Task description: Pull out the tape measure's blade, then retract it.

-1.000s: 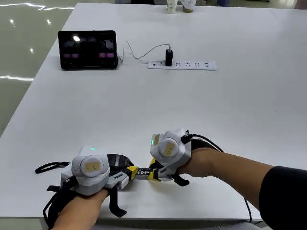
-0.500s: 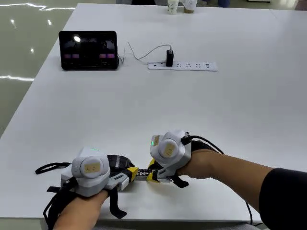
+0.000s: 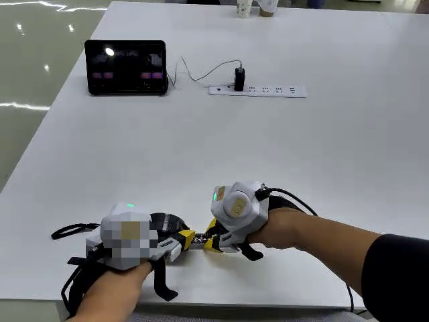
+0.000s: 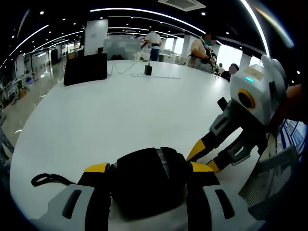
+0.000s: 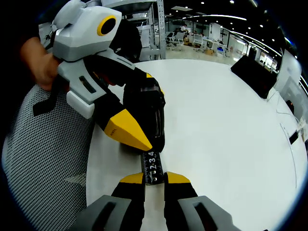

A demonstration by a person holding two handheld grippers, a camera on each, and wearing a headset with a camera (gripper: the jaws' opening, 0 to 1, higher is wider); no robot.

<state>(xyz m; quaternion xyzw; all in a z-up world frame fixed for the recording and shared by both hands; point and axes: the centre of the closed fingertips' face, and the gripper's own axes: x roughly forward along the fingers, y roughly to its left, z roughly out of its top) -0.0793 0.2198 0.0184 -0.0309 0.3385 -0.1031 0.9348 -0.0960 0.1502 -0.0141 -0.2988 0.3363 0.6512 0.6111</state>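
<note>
A black tape measure lies on the white table near its front edge, and my left gripper is shut around its body. In the head view the left gripper sits at the lower left with the case between its yellow-tipped jaws. A short stretch of blade, with numbers showing, sticks out of the case. My right gripper is shut on the blade's end, close to the case. In the head view the right gripper faces the left one, with the blade between them.
A dark tablet stands at the back left, and a white power strip with a plugged-in black charger lies behind the middle. The tape measure's black wrist strap trails off to the left. The table's front edge runs just below the grippers.
</note>
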